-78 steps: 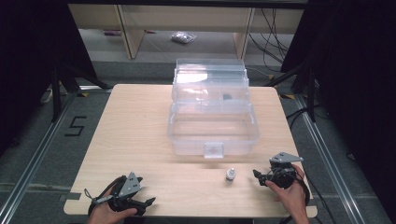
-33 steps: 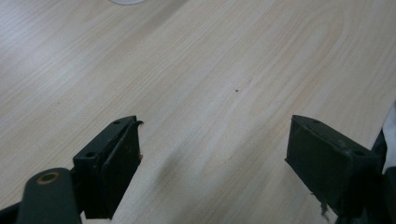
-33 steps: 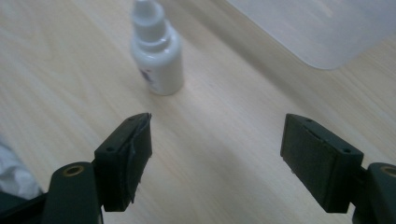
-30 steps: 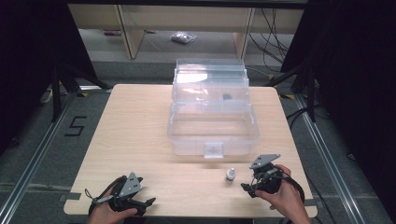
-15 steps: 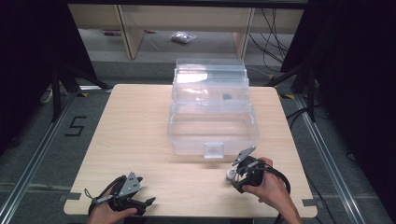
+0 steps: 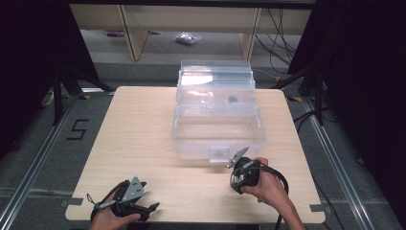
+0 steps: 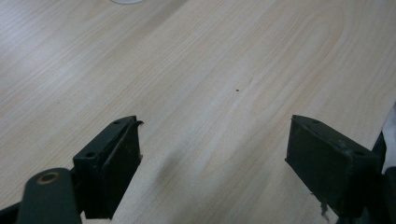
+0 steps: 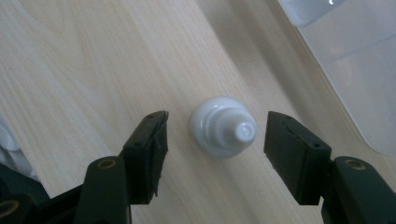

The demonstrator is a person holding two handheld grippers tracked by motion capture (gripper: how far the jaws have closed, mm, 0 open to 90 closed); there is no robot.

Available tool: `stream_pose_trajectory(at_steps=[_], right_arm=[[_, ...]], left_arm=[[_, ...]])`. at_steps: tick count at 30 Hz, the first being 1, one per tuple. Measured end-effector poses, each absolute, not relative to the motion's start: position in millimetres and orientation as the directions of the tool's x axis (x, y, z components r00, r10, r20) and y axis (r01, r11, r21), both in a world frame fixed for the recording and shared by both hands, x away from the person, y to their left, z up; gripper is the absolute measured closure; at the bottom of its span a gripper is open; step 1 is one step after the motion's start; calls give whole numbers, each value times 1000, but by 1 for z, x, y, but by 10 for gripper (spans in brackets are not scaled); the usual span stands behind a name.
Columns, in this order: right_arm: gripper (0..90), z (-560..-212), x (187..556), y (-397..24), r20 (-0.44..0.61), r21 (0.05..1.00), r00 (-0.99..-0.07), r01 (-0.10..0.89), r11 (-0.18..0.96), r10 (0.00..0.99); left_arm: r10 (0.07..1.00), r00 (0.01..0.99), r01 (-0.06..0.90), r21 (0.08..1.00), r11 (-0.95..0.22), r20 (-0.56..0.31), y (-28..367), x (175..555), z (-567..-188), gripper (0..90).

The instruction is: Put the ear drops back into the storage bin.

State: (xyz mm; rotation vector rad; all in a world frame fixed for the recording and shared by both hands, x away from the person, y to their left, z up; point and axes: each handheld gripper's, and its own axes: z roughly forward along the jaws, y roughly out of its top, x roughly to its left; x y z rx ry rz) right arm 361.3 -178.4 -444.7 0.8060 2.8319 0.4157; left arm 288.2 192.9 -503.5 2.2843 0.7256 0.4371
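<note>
High view: right gripper sits by the clear plastic box front, left gripper at the table edge. Left gripper view: jaws spread wide over bare wood. Right gripper view: jaws have just been closing, white cap on the table between them, untouched.

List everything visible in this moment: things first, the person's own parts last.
Small white plastic bottle: one, white, standing on the table between the right gripper's jaws, untouched.
Clear plastic storage box: one, transparent, lid open, middle of the table toward the far edge.
Light wooden table: one, pale wood.
Clear plastic bag: one, floor beyond the table.
Left gripper: one, black, open, near left edge.
Right gripper: one, black, jaws just closing around the bottle.
Hands: two, at the near edge.
</note>
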Motion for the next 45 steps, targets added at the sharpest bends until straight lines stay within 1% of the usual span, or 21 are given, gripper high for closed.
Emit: stream_pose_trajectory(at_steps=[4,9,14,17,22,27,29,33,34,37,45], right_arm=[[441,-446,364,-175,-83,299,-848,480,825,523],[486,-450,366,-173,-74,290,-846,488,823,528],[513,-450,366,-173,-77,285,-840,497,820,536],[542,-451,367,-173,-76,287,-852,479,830,518],[594,-452,368,-172,-86,284,-852,475,833,516],[601,-451,366,-170,-89,278,-852,476,835,515],[601,-450,367,-170,-84,292,-860,463,837,504],[602,-444,367,-173,-84,307,-863,454,836,499],[602,-442,365,-173,-79,308,-850,475,824,520],[602,-437,367,-175,-91,323,-862,449,833,500],[602,-424,373,-174,-98,320,-870,432,843,483]], left_arm=[[609,786,375,702,-605,104,193,288,-503,172],[606,789,375,702,-605,101,193,288,-503,172],[608,788,375,705,-602,99,193,288,-503,172],[605,790,375,702,-606,101,193,288,-503,172],[607,788,376,701,-606,102,193,288,-503,172],[622,778,391,705,-591,90,193,288,-504,172],[608,787,375,702,-606,105,193,288,-503,172],[622,778,392,706,-590,89,193,288,-504,172],[622,778,392,706,-591,89,193,288,-504,172],[617,781,385,704,-597,96,193,288,-504,172],[609,787,380,703,-602,96,193,288,-504,171]])
